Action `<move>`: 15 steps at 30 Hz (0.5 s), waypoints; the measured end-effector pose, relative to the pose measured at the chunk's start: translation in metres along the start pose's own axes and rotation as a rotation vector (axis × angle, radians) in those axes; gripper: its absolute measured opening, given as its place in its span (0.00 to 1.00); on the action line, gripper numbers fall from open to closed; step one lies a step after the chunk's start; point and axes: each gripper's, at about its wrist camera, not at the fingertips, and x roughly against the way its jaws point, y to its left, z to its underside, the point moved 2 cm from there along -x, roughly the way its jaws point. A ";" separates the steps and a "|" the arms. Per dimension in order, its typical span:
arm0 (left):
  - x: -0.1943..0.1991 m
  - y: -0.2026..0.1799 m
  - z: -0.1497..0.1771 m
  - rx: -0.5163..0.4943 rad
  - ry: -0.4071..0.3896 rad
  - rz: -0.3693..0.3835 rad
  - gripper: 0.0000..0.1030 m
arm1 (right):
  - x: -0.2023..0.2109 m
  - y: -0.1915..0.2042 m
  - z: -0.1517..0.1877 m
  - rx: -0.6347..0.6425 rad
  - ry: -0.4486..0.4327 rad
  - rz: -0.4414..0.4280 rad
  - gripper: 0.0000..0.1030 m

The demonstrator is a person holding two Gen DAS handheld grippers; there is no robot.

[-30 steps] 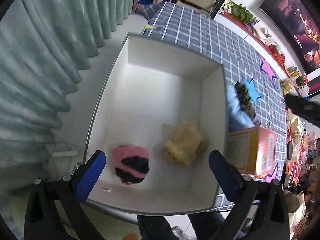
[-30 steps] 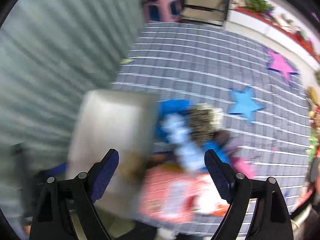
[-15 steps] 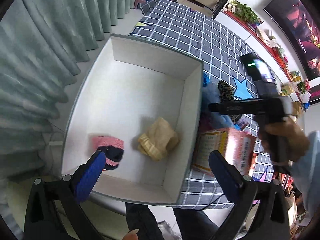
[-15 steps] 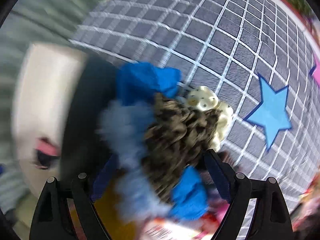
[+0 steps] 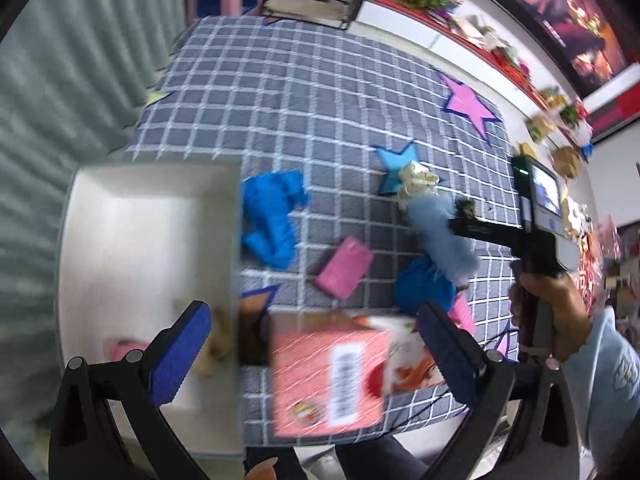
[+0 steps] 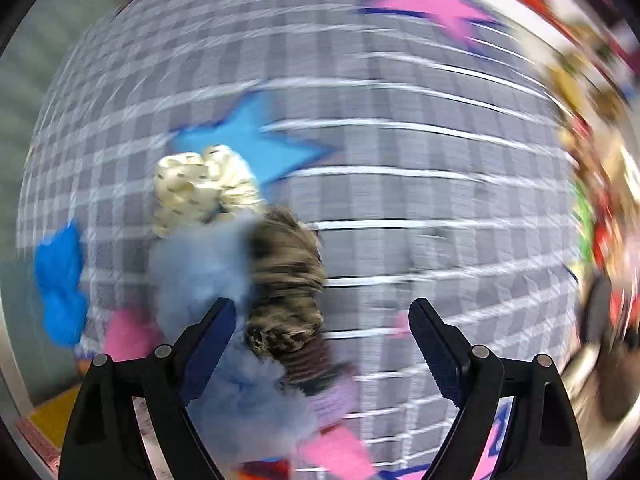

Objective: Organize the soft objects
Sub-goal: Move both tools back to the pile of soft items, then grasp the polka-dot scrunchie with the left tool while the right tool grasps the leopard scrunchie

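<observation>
Soft items lie on the grey checked tablecloth (image 5: 320, 92). A brown mottled furry piece (image 6: 286, 276) sits between the fingers of my open right gripper (image 6: 322, 332), nearer the left pad (image 6: 212, 332), and neither pad presses on it. A pale blue fluffy piece (image 6: 196, 264) and a cream dotted piece (image 6: 200, 188) touch it. My left gripper (image 5: 314, 354) hangs open and empty above a red printed carton (image 5: 332, 376). The white box (image 5: 140, 232) at the left holds a beige item (image 5: 216, 344) and a pink item (image 5: 124, 346).
A bright blue cloth (image 5: 272, 216) lies beside the box, with a pink pad (image 5: 344, 268) and another blue bundle (image 5: 424, 290) further right. A hand and sleeve (image 5: 560, 320) hold the right tool. Curtains hang left; shelves with clutter run along the far right.
The left gripper swung right, from over the box to over the carton and table. The right gripper dropped down onto the pile, and the brown furry piece now sits between its fingers.
</observation>
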 end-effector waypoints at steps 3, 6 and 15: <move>-0.005 -0.023 -0.011 -0.044 -0.006 -0.009 1.00 | 0.015 -0.052 0.011 -0.164 -0.035 -0.022 0.86; -0.017 -0.043 -0.022 -0.060 0.038 0.001 1.00 | 0.021 -0.091 0.031 -0.275 -0.022 -0.011 0.86; -0.076 -0.100 -0.086 -0.109 0.085 -0.064 1.00 | 0.007 -0.113 0.059 -0.340 0.083 -0.142 0.86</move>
